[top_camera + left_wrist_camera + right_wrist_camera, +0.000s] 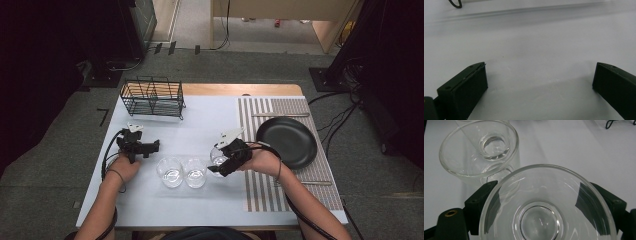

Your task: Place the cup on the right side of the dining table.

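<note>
A person sits at a light grey tabletop [210, 125], forearms entering from the bottom of the high view, one handheld gripper in each hand. The right gripper [225, 157] has its two black fingers [480, 197] clasped on either side of a clear round drinking glass [546, 205], which stands near the middle of the tabletop, just left of a striped grey placemat [265, 190]. In the right gripper view a finger shows against each side of that glass. Two more clear glasses [170, 171] stand in a row to its left, close together, the nearest one [480, 150] just beside the held glass. The left gripper [137, 146] rests low over bare tabletop at the left, its fingers [465, 87] spread wide apart with nothing between them. A black round plate [286, 141] sits on the placemat at the right. A black wire dish rack [152, 96] stands at the far left corner of the tabletop.
</note>
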Available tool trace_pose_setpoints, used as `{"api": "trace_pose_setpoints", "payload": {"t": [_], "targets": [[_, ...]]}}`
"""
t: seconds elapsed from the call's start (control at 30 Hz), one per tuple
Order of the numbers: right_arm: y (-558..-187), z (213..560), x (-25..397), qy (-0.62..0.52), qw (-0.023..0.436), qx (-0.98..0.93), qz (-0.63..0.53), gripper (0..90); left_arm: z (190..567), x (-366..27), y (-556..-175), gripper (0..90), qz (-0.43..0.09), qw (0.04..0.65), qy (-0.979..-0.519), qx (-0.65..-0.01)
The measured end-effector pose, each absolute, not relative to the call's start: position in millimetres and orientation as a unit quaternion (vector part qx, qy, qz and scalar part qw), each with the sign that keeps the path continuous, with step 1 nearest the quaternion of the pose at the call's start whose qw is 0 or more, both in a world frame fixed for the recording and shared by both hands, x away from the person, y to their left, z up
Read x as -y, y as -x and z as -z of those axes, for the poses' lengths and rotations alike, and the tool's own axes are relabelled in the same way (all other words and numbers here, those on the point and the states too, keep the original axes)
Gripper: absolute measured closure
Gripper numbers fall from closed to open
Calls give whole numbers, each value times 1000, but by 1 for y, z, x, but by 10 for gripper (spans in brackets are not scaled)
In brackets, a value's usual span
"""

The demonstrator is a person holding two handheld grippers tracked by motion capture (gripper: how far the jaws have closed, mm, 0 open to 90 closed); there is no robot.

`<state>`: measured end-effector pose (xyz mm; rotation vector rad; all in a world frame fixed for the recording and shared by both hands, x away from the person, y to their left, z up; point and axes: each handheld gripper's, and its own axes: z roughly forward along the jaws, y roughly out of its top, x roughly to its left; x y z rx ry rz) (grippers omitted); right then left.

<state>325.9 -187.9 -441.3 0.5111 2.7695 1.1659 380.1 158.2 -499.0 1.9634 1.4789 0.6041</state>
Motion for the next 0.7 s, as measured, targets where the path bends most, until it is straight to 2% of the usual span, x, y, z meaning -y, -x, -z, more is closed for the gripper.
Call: {"api": "trace_pose_setpoints", "payload": {"t": [0.7], "targets": [[-332, 439, 186, -207, 55, -900, -379, 180, 499, -158, -380, 0, -228, 301, -740, -557]]}}
